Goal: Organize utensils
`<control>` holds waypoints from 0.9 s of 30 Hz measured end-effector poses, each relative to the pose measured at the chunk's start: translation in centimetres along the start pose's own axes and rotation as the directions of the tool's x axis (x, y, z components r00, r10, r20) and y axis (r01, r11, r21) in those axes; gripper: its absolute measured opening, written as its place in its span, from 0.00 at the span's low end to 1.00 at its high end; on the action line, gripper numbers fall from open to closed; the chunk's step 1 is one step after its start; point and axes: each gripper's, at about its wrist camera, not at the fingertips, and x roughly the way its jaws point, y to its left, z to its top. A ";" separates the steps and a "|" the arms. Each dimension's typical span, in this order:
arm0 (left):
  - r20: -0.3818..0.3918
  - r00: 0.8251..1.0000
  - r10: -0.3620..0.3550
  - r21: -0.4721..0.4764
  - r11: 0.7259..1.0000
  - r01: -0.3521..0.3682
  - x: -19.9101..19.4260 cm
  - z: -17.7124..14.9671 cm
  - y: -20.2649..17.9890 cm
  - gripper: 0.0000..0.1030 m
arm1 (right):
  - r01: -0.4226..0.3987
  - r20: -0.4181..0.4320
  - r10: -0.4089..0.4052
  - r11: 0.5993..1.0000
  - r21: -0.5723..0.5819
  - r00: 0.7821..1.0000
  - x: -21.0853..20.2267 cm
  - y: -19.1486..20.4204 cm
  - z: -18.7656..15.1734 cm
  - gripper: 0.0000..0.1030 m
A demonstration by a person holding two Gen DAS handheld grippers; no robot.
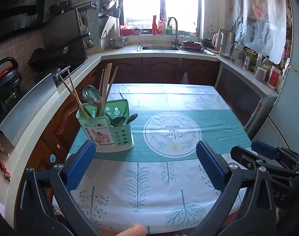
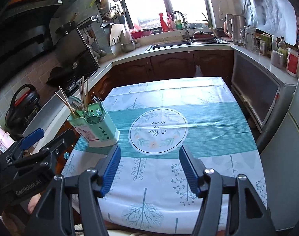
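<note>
A pale green utensil holder point(image 1: 108, 131) point(image 2: 96, 129) stands upright at the left edge of the table point(image 1: 169, 177) point(image 2: 208, 141). Wooden chopsticks point(image 1: 106, 86) point(image 2: 82, 94) and metal spoons point(image 1: 92, 98) point(image 2: 74, 103) stick out of its top. My left gripper point(image 1: 147, 159) hangs over the near part of the table, jaws wide open with nothing between them; the holder is just beyond its left finger. My right gripper point(image 2: 149, 167) is open and empty too, to the right of the left one. In the left wrist view the right gripper point(image 1: 267, 157) shows at the right edge.
The table carries a white and teal cloth printed with leaves. A kitchen counter with a stove point(image 1: 57, 74), a sink point(image 1: 159, 48) and a kettle point(image 1: 226, 41) wraps around the far side. A fridge point(image 2: 287, 157) stands close on the right. A fingertip point(image 1: 133, 230) shows at the bottom.
</note>
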 end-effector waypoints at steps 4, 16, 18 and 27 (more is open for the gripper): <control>-0.033 0.999 -0.002 -0.004 1.000 0.002 0.7 -0.2 0.2 0.99 | 0.008 -0.011 -0.008 1.000 0.004 1.000 0.3 0.1 -0.2 0.60; -0.045 0.999 0.006 -0.016 1.000 -0.007 1.1 -0.2 0.6 0.99 | 0.078 0.003 -0.078 0.997 -0.029 0.997 0.3 1.1 -0.1 0.60; -0.046 0.999 0.007 -0.017 1.000 -0.008 1.1 -0.1 0.6 0.98 | 0.075 -0.001 -0.075 0.997 -0.026 0.997 0.3 1.3 -0.1 0.60; -0.041 0.999 -0.002 -0.011 1.000 0.002 1.0 -0.1 0.5 0.99 | 0.080 -0.013 -0.081 0.996 -0.027 0.997 0.7 1.3 -0.2 0.60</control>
